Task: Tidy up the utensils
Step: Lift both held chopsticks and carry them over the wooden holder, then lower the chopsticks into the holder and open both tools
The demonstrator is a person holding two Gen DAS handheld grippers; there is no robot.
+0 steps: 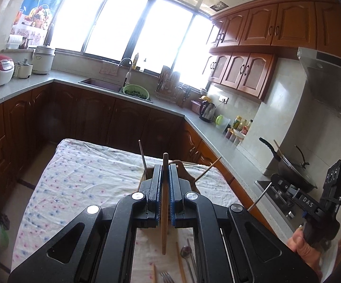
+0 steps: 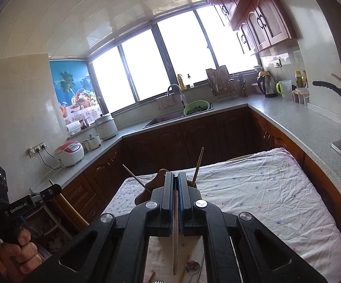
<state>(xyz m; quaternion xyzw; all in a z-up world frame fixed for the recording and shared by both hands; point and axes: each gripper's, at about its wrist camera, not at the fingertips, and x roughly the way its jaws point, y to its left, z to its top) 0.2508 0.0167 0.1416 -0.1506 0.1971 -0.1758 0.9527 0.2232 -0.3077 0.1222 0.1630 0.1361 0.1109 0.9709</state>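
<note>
Above the floral cloth, each claw clamps a chopstick.

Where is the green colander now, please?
The green colander sits at the sink under the window, beside the faucet, far beyond the cloth-covered table; the right wrist view shows it too.
</note>
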